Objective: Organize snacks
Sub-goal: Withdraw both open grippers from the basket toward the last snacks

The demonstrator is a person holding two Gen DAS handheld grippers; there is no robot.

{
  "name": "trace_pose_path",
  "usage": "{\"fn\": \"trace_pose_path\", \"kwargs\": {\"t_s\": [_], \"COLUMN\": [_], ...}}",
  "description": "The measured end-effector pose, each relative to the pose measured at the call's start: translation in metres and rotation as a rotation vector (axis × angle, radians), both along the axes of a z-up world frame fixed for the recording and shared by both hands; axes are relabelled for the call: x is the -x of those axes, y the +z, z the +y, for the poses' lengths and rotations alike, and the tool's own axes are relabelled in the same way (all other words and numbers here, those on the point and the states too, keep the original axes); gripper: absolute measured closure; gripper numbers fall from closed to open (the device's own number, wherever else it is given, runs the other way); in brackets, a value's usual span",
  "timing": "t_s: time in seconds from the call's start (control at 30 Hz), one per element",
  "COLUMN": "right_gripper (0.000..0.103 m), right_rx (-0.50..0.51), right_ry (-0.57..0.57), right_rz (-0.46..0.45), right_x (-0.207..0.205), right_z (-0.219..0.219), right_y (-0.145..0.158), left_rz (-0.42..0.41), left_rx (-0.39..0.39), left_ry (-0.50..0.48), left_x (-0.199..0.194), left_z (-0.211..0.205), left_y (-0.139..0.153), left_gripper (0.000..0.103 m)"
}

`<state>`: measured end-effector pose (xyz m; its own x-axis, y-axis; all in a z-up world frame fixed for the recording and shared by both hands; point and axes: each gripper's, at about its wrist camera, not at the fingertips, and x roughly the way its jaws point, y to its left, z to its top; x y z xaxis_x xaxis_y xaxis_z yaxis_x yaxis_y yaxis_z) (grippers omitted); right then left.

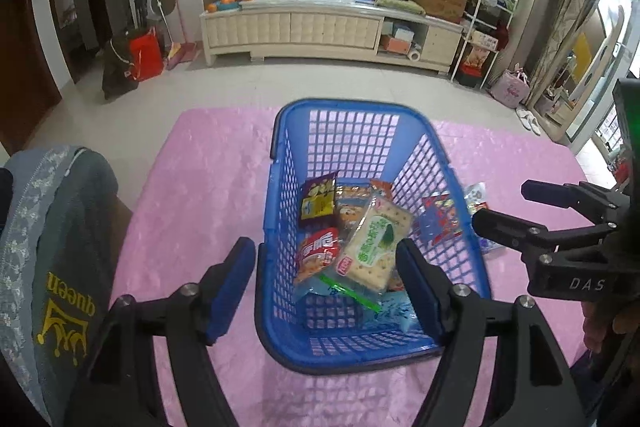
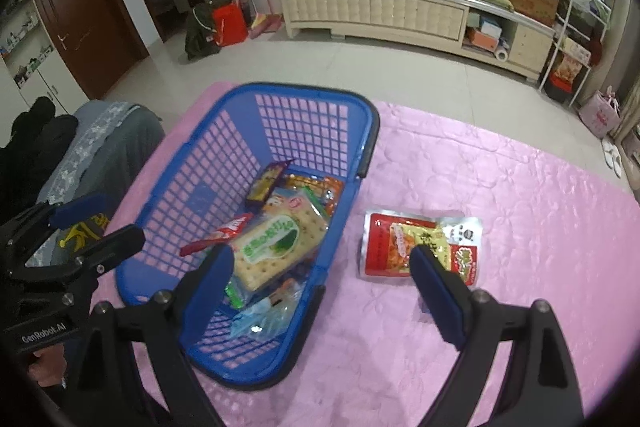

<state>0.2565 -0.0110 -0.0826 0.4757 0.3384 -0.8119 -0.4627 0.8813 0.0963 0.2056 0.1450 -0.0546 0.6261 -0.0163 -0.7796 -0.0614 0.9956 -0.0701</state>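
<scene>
Left claw point(image 1: 326, 281): fingers spread wide, holding nothing, straddling the near left wall of the blue plastic lattice basket point(image 1: 285, 195). The basket rests on the pink quilted counter cover point(image 2: 500, 187) and contains several packets, with a clear-wrapped cracker packet bearing a green label point(image 1: 376, 247) on top. Right claw point(image 2: 322, 263): fingers also spread wide, empty. A red and yellow foil snack pouch point(image 2: 404, 241) lies on the cover just ahead of its right finger, outside the basket.
</scene>
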Motion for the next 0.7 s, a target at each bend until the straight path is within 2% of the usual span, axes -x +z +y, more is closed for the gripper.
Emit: {"fn": "trace_pose_path", "kwargs": {"t_s": [0.07,0.2,0.37,0.57,0.7], "right_gripper": [0.011,0.011,0.011,0.011,0.011], "right_rx": [-0.013,-0.028,-0.028,-0.049,-0.026], "right_ry": [-0.003,-0.007,-0.007,-0.045,-0.078], "right_rz": [-0.014,-0.041,-0.063,-0.080,-0.063], "right_x": [0.007,0.023,0.037,0.046,0.047], "right_z": [-0.007,-0.024,-0.050,-0.089,-0.118], "right_y": [0.010,0.027,0.039,0.043,0.032], "left_rz": [-0.014,-0.029,-0.036,-0.024,-0.007], "left_rx": [-0.008,-0.001,0.012,0.012,0.000], "left_ry": [-0.007,-0.018,-0.026,-0.064,-0.091], "left_x": [0.007,0.018,0.030,0.030,0.024], "left_z": [-0.006,-0.023,-0.050,-0.091,-0.121], "left_y": [0.008,0.021,0.025,0.023,0.015], "left_gripper": [0.030,0.022,0.022,0.022,0.022]}}
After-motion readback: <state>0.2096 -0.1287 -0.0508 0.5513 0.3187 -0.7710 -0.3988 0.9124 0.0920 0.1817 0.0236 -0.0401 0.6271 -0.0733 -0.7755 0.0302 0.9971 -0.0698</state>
